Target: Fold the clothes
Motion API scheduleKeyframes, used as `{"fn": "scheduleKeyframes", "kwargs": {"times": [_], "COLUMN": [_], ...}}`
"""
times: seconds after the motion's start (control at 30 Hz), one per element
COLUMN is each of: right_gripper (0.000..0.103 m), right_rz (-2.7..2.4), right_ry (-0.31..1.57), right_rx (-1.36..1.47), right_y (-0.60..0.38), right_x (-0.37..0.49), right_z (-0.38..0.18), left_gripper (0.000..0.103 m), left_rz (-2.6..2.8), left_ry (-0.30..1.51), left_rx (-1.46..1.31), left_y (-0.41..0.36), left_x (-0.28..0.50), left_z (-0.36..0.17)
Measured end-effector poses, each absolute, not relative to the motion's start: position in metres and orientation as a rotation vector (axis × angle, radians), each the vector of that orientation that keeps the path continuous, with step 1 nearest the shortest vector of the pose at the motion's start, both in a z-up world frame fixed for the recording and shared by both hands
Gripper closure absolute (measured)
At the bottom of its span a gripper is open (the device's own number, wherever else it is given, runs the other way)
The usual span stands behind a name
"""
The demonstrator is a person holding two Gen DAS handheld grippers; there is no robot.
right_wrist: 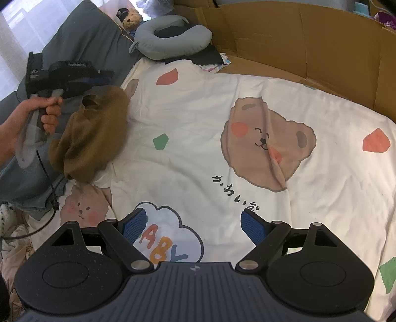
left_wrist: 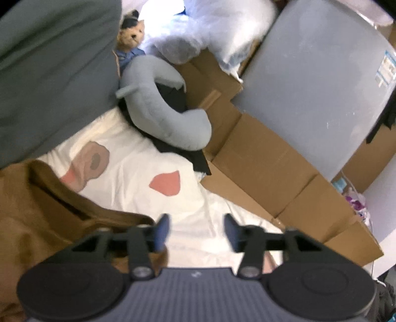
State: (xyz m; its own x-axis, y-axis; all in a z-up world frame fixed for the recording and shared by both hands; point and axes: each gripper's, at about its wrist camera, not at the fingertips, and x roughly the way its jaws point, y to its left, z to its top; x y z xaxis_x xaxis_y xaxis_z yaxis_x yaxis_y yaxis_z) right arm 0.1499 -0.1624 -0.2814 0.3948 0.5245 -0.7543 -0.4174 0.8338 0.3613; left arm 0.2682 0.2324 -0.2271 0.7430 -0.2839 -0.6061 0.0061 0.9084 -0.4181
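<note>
I'm holding the left gripper above the bed with its fingers spread, gripping nothing. The brown garment is lying bunched on the printed quilt just below it. I'm keeping the right gripper gaping too, low over bare quilt, probably waiting. The garment's shape is staying unreadable; motion blur is smearing the left view.

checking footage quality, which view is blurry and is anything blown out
Left wrist view: soft all over, with the left claw smeared and bright glare on the white bedding at top. Right wrist view: sharp, except the blurred brown garment; window overexposed.
</note>
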Motion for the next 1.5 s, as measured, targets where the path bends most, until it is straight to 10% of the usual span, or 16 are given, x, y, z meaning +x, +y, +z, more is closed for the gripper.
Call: {"fn": "scheduleKeyframes", "kwargs": {"times": [0.47, 0.67, 0.9, 1.2, 1.3, 1.5], "right_gripper": [0.016, 0.016, 0.016, 0.016, 0.016, 0.016], "right_rz": [0.606, 0.604, 0.616, 0.628, 0.629, 0.636], "right_ry": [0.993, 1.003, 1.015, 1.022, 1.025, 1.029], "right_rx": [0.136, 0.135, 0.12, 0.102, 0.114, 0.136], "right_y": [-0.165, -0.166, -0.159, -0.155, -0.155, -0.155], "right_x": [0.146, 0.145, 0.143, 0.139, 0.14, 0.141], "right_z": [-0.285, -0.287, -0.29, -0.291, -0.29, -0.289], "left_gripper": [0.045, 0.02, 0.019, 0.042, 0.098, 0.098], "left_rz": [0.05, 0.204, 0.216, 0.147, 0.085, -0.028], "left_ry": [0.819, 0.787, 0.782, 0.851, 0.884, 0.889], "left_rx": [-0.226, -0.158, -0.128, -0.089, -0.11, -0.113], "left_y": [0.285, 0.309, 0.326, 0.35, 0.349, 0.322], "left_x": [0.209, 0.201, 0.218, 0.24, 0.239, 0.218], "left_z": [-0.247, -0.242, -0.244, -0.27, -0.275, -0.261]}}
